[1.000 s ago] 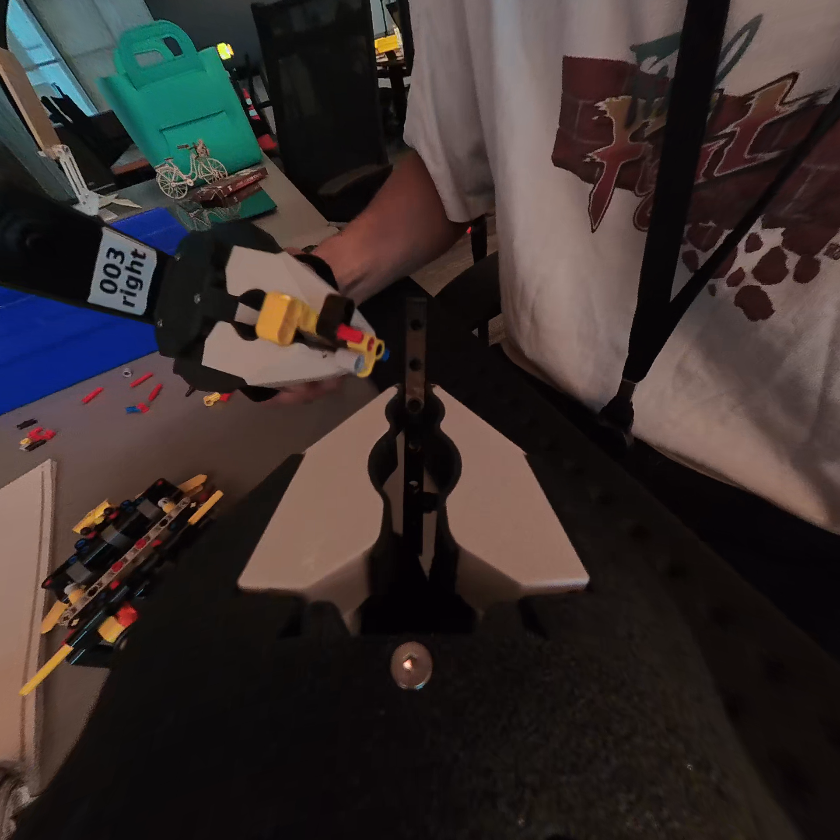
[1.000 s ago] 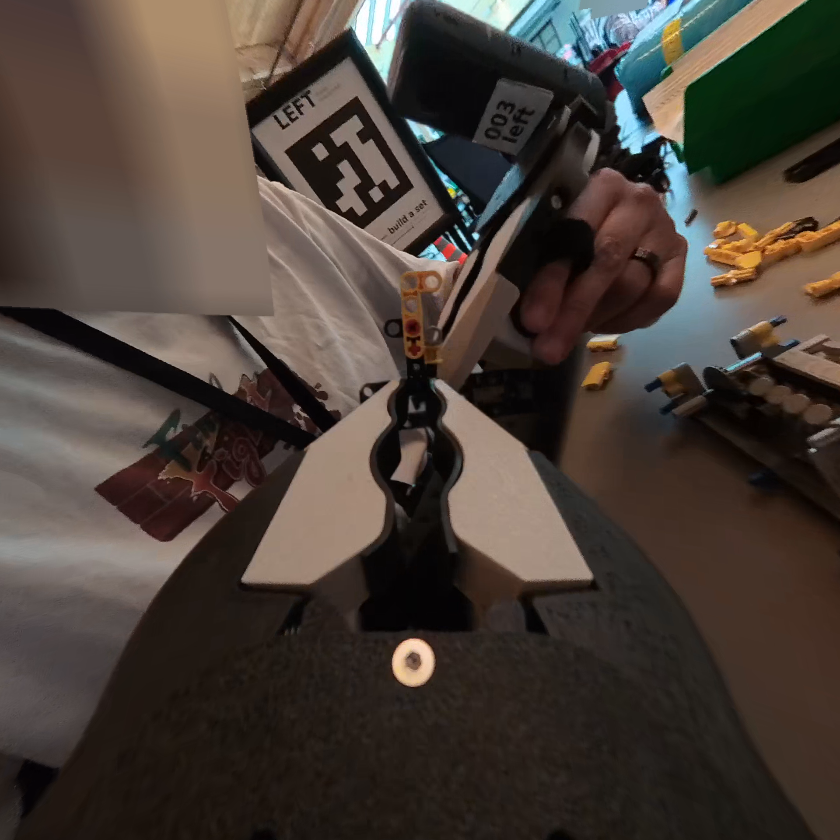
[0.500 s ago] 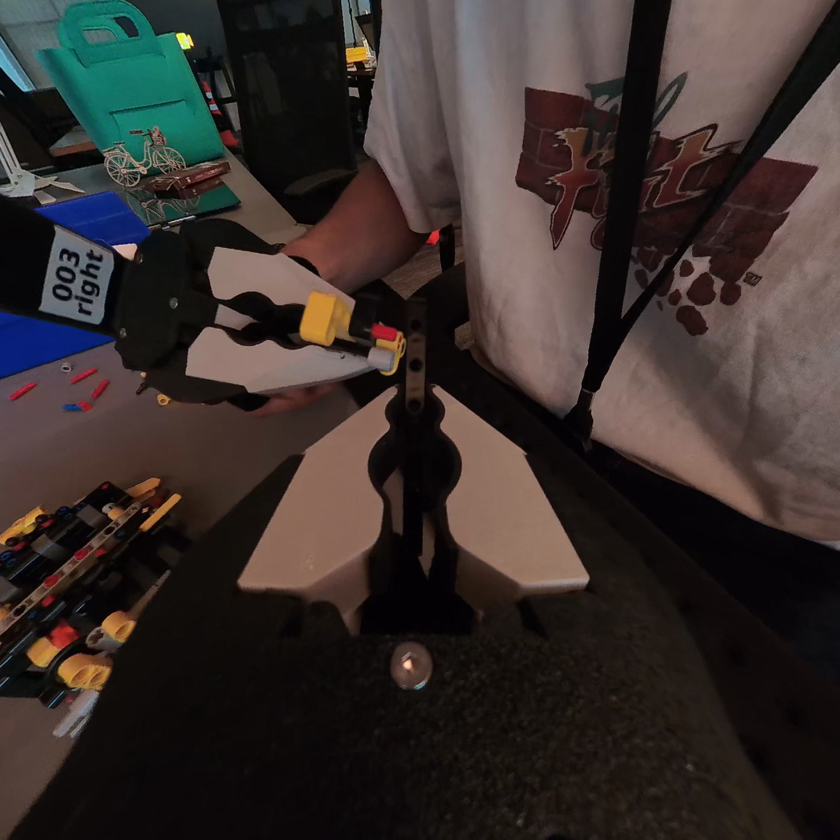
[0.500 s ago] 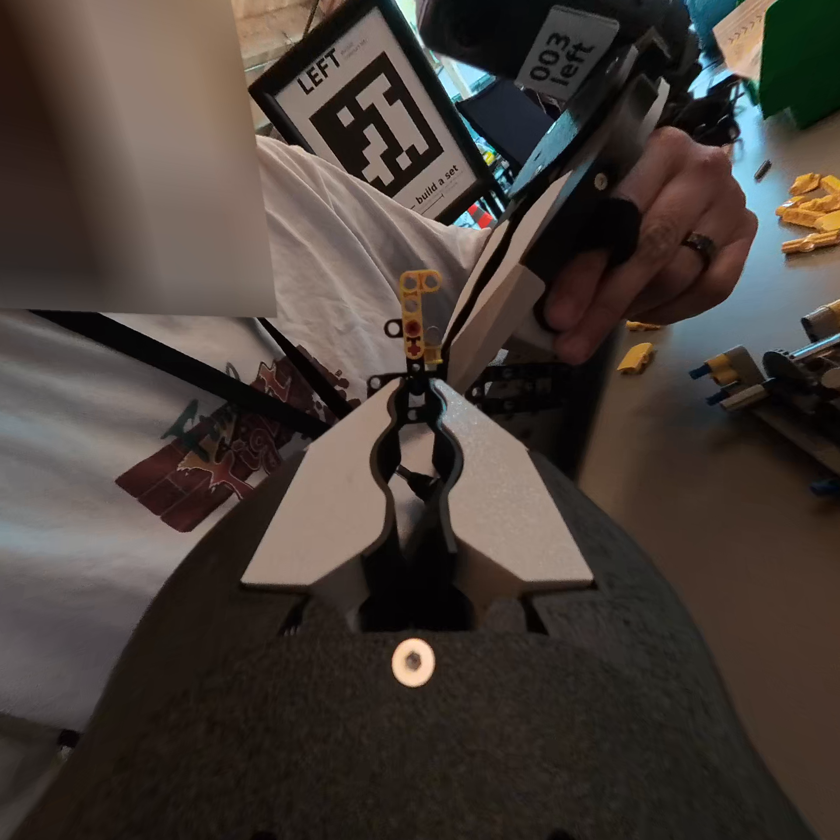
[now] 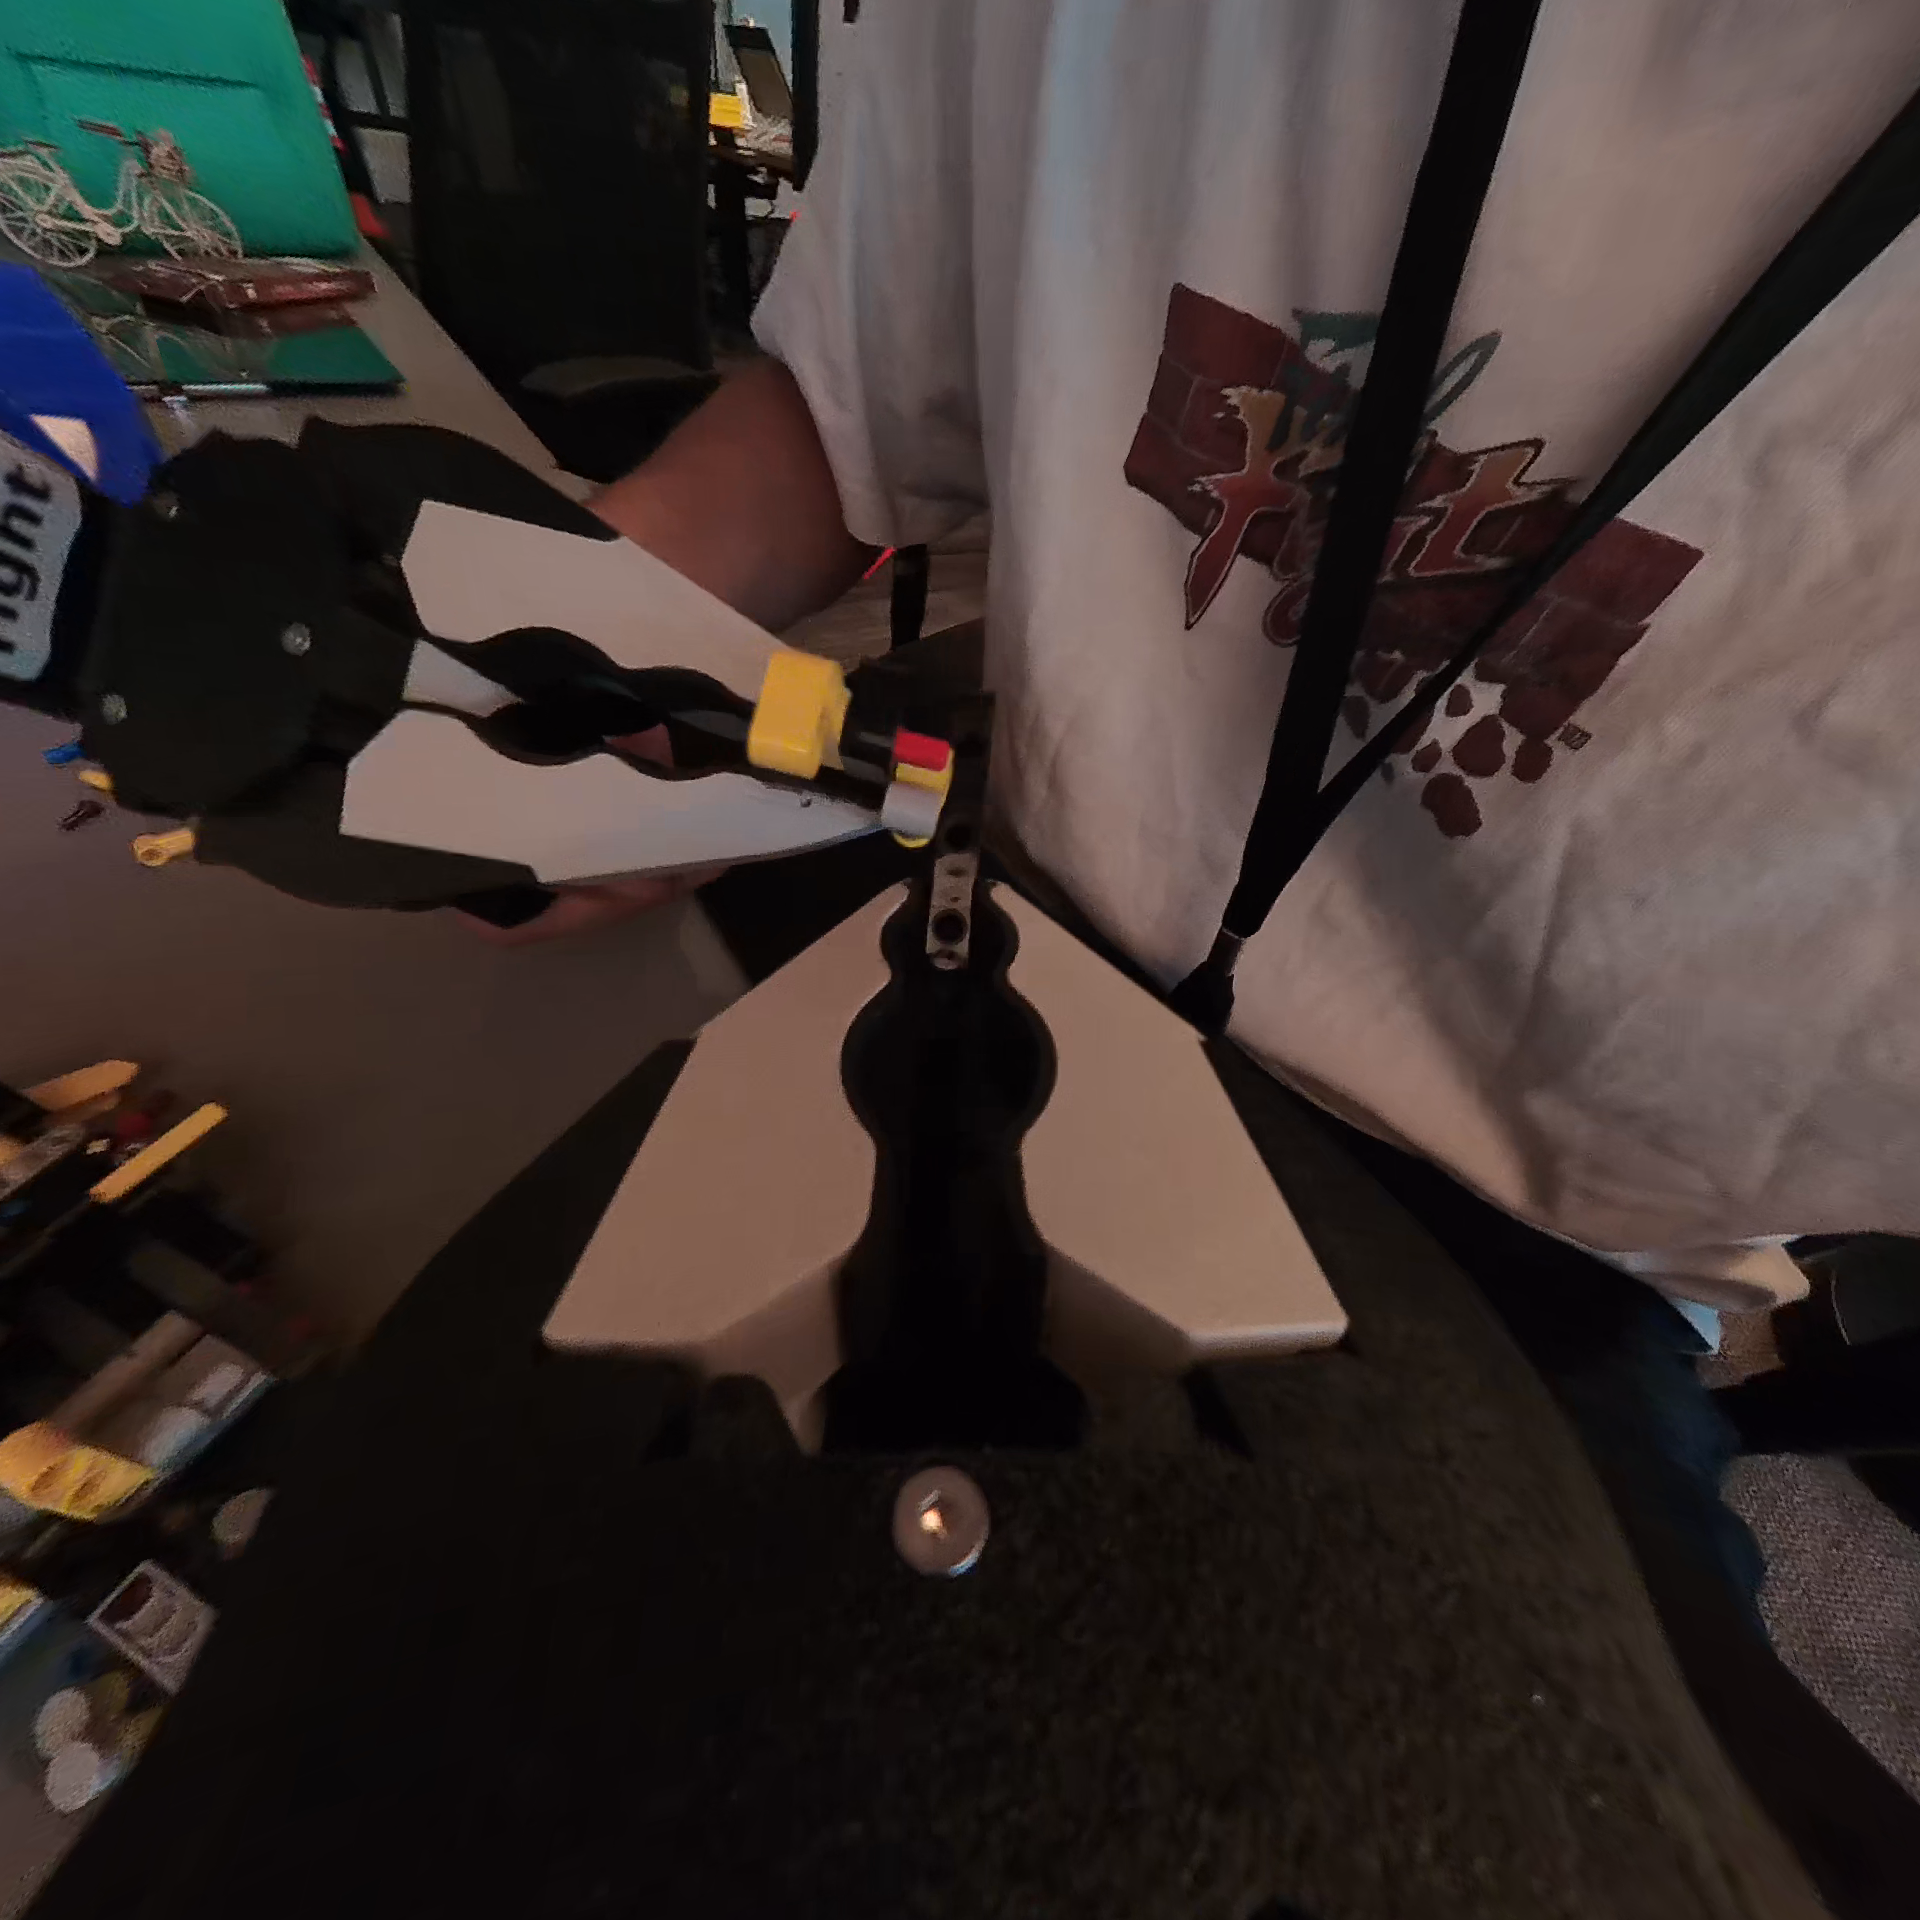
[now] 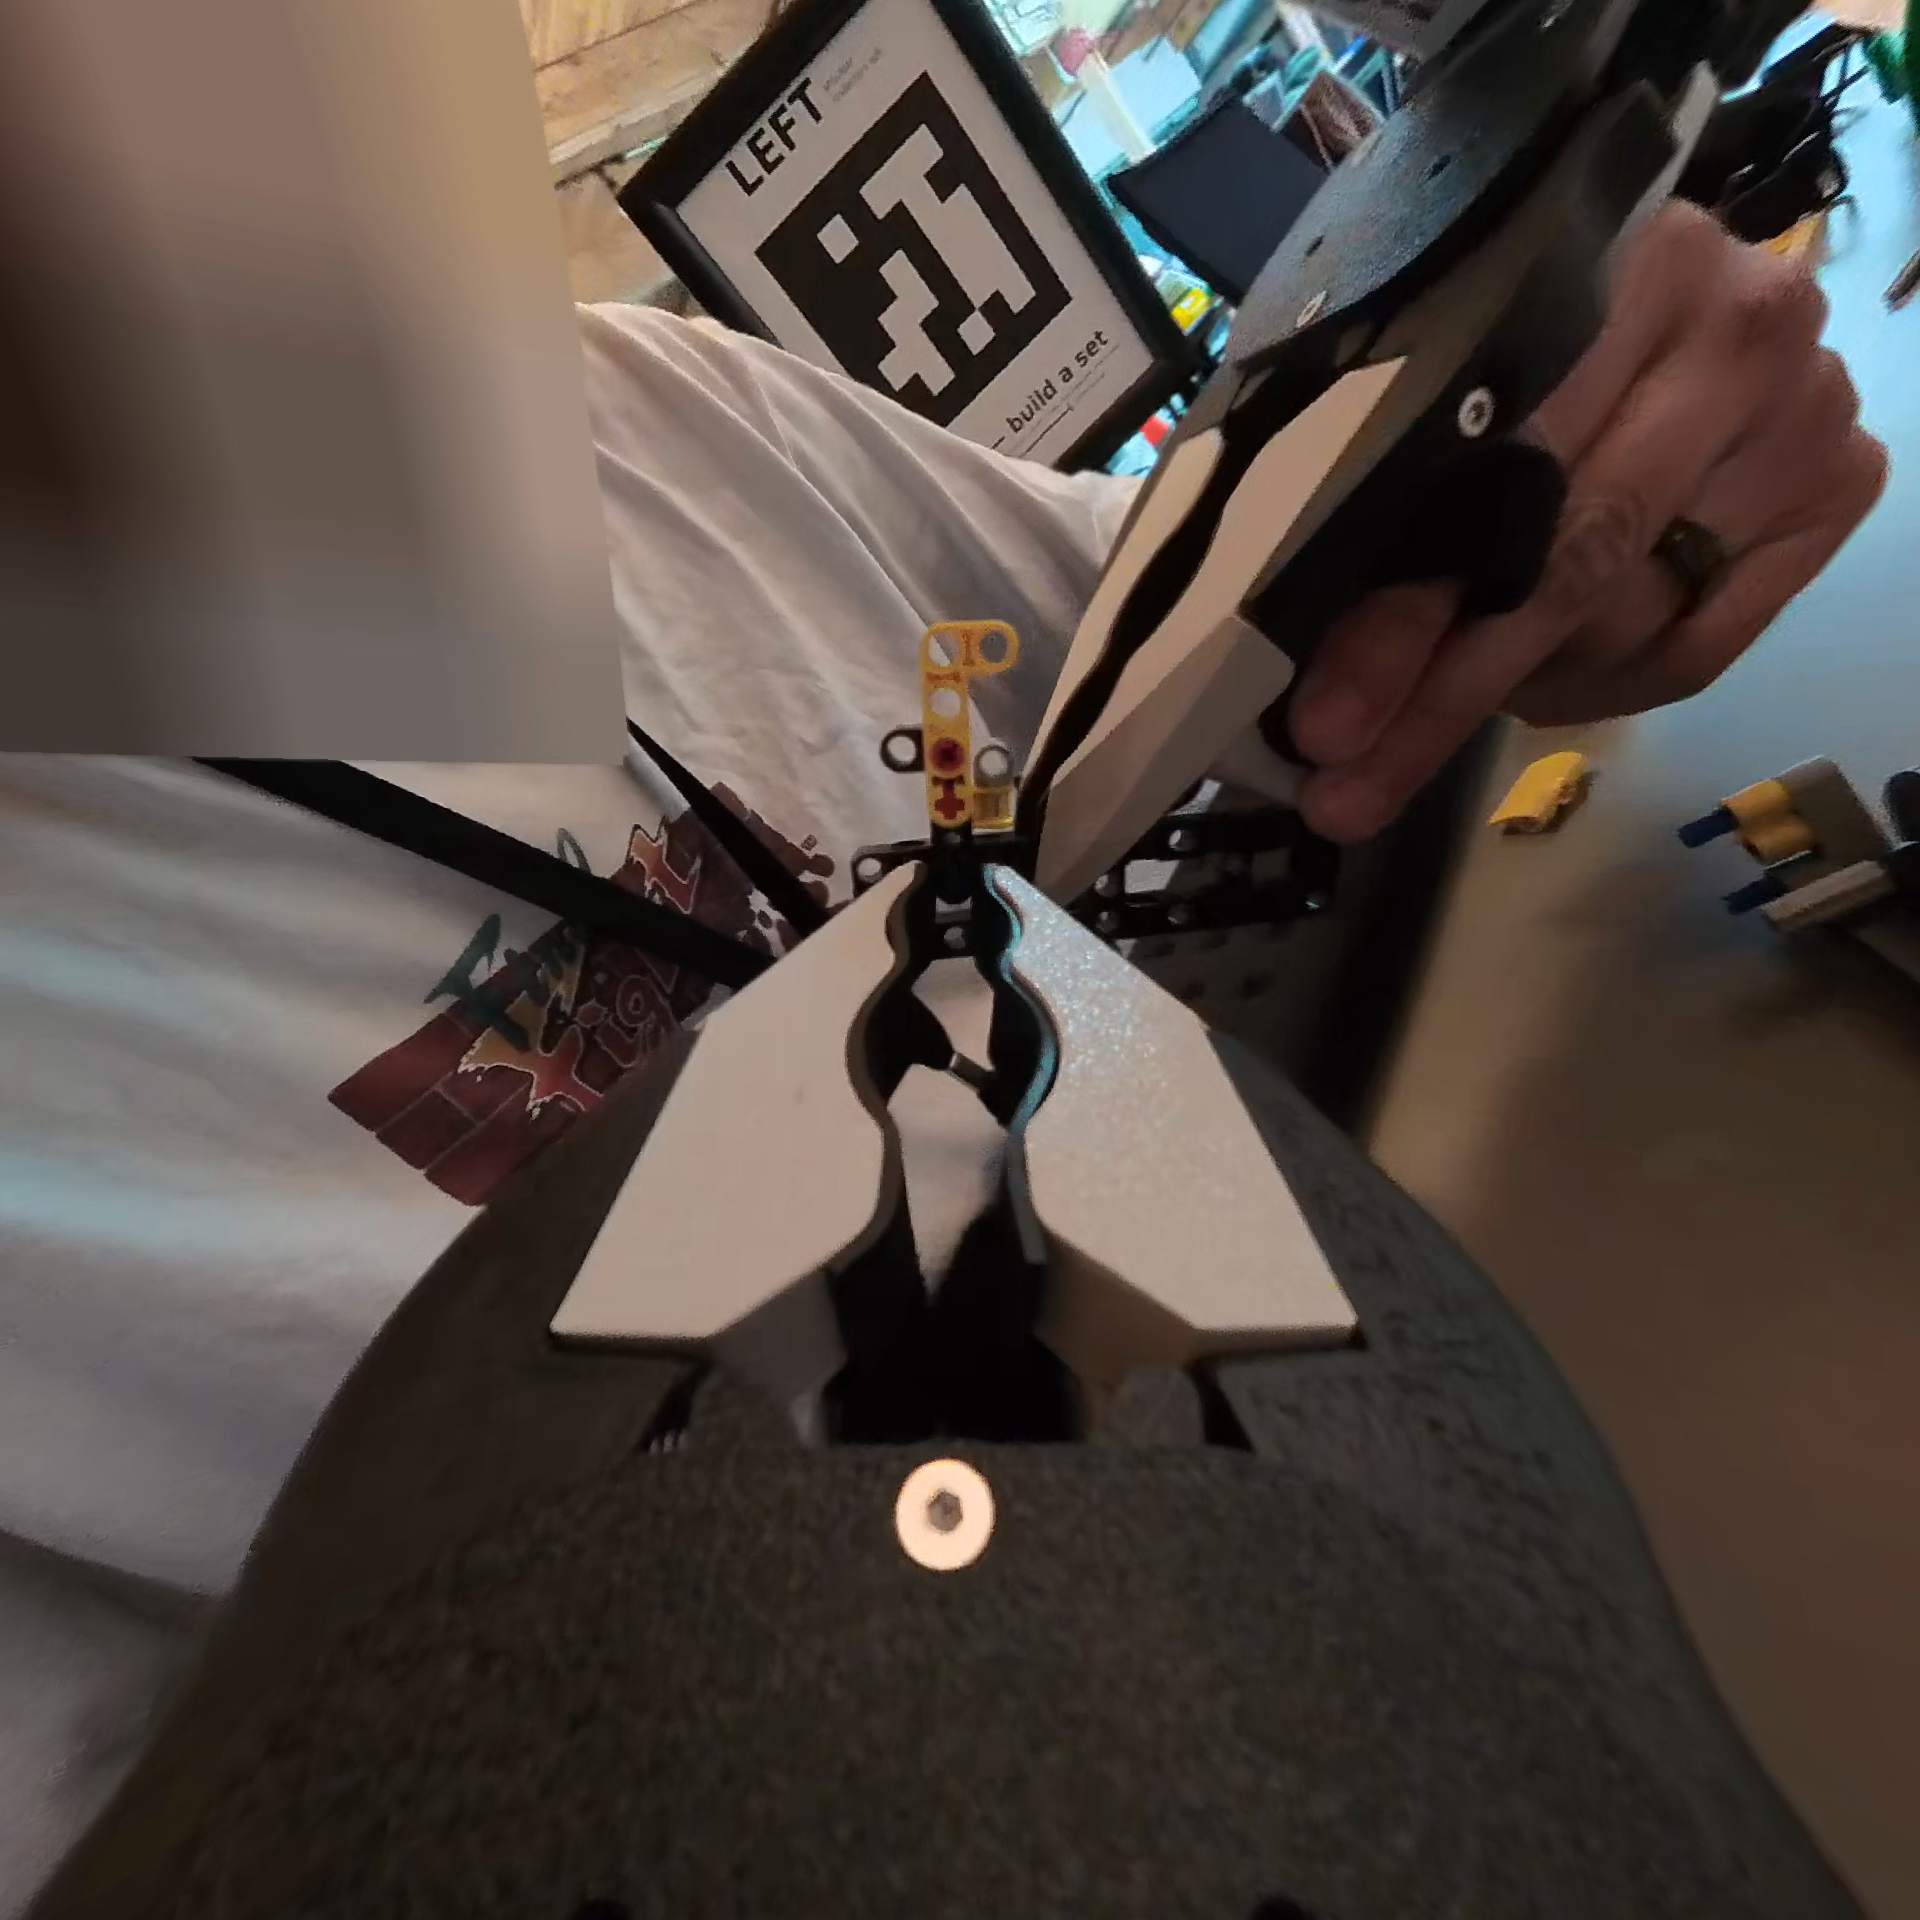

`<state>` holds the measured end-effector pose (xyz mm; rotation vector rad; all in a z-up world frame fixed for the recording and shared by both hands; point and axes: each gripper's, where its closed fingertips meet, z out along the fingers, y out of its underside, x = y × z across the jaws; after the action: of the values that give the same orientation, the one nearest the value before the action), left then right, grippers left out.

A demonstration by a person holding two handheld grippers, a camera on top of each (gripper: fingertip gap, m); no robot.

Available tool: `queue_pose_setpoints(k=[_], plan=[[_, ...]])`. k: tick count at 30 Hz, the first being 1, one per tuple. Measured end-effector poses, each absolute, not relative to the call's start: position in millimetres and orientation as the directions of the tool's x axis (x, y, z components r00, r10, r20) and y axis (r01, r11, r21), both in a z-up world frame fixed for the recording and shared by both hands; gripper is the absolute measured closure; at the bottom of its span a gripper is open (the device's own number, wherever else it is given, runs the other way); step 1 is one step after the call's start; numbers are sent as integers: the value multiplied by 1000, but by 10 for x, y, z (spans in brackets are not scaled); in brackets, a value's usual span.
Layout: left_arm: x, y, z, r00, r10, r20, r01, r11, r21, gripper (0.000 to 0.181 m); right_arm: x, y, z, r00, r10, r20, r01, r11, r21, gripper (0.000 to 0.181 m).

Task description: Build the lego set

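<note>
In the left wrist view my left gripper [image 5: 951, 906] is shut on a black beam with holes [image 5: 954, 883] that stands up out of its tips. My right gripper [image 5: 868, 774] comes in from the left, shut on a small assembly [image 5: 805, 717] of yellow, black, red and grey parts. The assembly's end touches the beam's upper part. In the right wrist view my right gripper [image 6: 954, 896] grips the black stem of a yellow L-shaped beam [image 6: 951, 717] with red pins. The left gripper [image 6: 1039, 831] and its black beam [image 6: 1205, 873] are just to the right.
A partly built black and yellow model [image 5: 94, 1184] lies on the table at the left; it also shows in the right wrist view [image 6: 1808, 862]. A loose yellow piece [image 6: 1538, 792] lies near it. The person's white shirt [image 5: 1351, 935], black straps and a marker card [image 6: 904, 239] are close behind. The grippers are tip to tip, or close to it.
The two grippers have closed in on each other. The yellow assembly has moved right until its end meets the black beam. Both stay shut on their parts.
</note>
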<state>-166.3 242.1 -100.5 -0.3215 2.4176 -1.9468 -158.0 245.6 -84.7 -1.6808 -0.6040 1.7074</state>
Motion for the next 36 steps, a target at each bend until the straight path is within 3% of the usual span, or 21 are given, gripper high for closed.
queue_pose_setpoints(k=[7, 18, 26, 36], plan=[[-1688, 2421, -995, -983, -165, 85, -120, 216, -969, 172, -1630, 2452, -834, -21, 706, -708, -181, -699, -692, 175], [-1584, 2518, -1005, -962, -189, 195, -226, 158, -961, 171, -1536, 2553, -849, 260, 802, -539, -170, -511, -843, 174], [-1548, 2541, -949, -957, -188, 222, -244, 101, -964, 172, -1501, 2592, -794, 157, 726, -669, -328, -601, -729, 174], [-1506, 2579, -893, -936, -159, 313, -320, 23, -947, 173, -1442, 2645, -757, 62, 683, -728, -384, -657, -649, 174]])
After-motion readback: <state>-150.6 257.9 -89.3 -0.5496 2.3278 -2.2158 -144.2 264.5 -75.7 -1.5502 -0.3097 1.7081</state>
